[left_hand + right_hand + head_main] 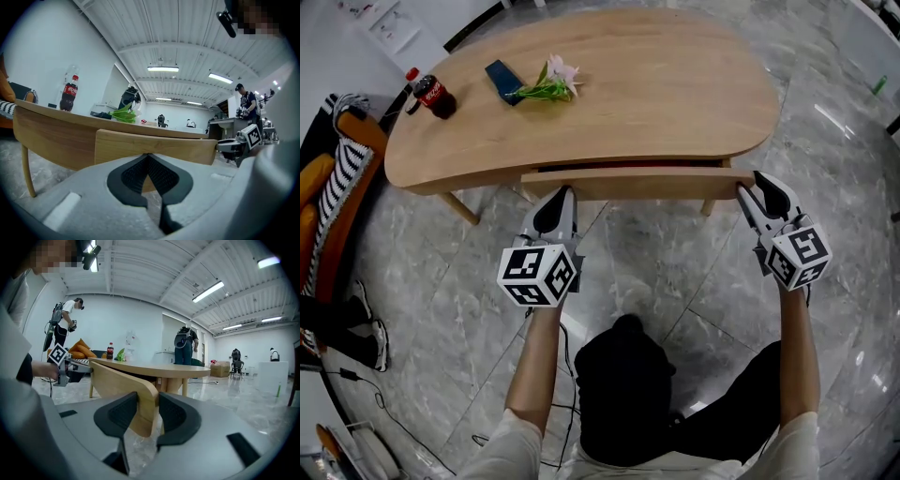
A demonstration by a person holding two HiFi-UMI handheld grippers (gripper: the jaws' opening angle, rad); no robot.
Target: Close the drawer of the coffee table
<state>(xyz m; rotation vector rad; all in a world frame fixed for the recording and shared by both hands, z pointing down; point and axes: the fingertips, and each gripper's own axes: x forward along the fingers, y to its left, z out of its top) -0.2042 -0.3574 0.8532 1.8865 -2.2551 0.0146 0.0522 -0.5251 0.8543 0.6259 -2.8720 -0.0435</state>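
Two grippers: both hand-held, both at the drawer [637,181], each w/ a marker cube on its back.
Table: pale wood coffee table [675,94], kidney-shaped top, seen from above in head view.
Drawer spot: 6 o'clock edge of the table, under the top; front panel sits a little proud of the rim, thin dark gap behind it.
L gripper [565,194]: toward the 9 o'clock end of the drawer front. Own view shows jaws pressed together, nothing between them, tips up against the wood panel.
R gripper [748,187]: at the 3 o'clock end of the front. Own view shows the panel's rounded end between the two dark pads [115,411], jaws pinching it from both faces.
Arms: bare forearms run from 6 o'clock up to each gripper; person in dark top, low to the floor.
On top, approx 10 o'clock: cola bottle [431,94] lying down, red cap; dark phone [502,81] just beside a flower sprig [548,82], pink bloom, green stems.
Floor: grey marble-look tiles [675,272].
At 9 o'clock: orange cushion w/ striped throw [337,178].
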